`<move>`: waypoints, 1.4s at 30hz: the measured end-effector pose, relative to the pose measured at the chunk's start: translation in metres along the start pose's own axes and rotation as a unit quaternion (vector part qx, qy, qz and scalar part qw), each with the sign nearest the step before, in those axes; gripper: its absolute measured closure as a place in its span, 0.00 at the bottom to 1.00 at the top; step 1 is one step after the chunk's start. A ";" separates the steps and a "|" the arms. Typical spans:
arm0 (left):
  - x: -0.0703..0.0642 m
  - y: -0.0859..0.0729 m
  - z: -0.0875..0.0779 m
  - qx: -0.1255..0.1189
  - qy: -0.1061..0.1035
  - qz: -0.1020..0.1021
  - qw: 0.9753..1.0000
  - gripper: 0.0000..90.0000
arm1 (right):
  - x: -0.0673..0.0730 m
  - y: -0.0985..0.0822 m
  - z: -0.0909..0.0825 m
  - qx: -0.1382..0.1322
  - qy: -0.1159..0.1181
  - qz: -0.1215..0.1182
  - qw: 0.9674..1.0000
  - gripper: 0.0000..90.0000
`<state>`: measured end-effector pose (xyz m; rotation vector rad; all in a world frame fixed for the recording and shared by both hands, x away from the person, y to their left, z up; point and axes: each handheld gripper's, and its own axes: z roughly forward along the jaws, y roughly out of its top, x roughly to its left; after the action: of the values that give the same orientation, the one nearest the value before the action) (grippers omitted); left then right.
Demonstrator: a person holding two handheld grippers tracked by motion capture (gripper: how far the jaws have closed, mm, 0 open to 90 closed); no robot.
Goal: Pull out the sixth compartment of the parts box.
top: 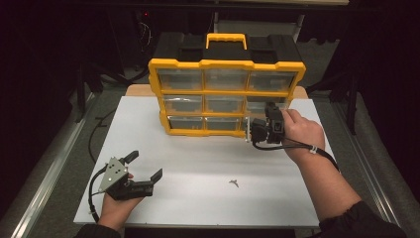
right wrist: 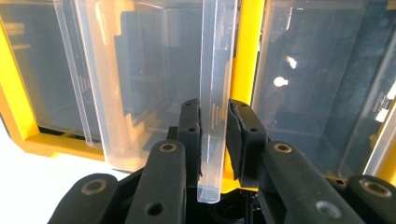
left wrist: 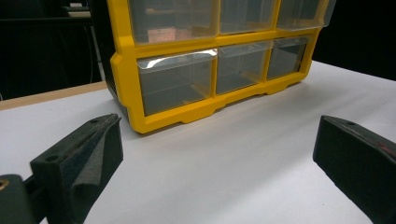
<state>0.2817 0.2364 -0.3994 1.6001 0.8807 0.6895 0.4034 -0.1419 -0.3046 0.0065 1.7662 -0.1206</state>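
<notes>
**Right gripper pinches a drawer lip**

The right gripper [right wrist: 214, 140] is clamped on the clear lip of the bottom-right drawer [right wrist: 212, 84] in the yellow organizer [top: 226, 64]. The left gripper [top: 143, 166] rests wide open on the white table [top: 198, 163], near a small metal piece [top: 234, 183].

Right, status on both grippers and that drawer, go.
Right gripper shut on clear drawer front, bottom right of yellow organizer. Left gripper open, idle on table. Small metal part lying loose.

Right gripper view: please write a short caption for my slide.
Right tool shut on the clear drawer's front lip of the yellow organizer.
</notes>
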 end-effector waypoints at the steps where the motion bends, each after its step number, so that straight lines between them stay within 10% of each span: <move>1: 0.000 0.000 0.000 0.000 0.000 0.000 1.000 0.02 | 0.000 0.000 -0.001 0.003 0.002 0.000 1.000 0.87; 42: -0.001 -0.001 0.002 0.005 0.002 0.001 1.000 0.02 | 0.011 -0.007 -0.042 -0.012 0.005 -0.008 1.000 0.87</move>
<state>0.2826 0.2342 -0.4006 1.6090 0.8857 0.6917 0.3597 -0.1459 -0.3069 -0.0246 1.7781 -0.1098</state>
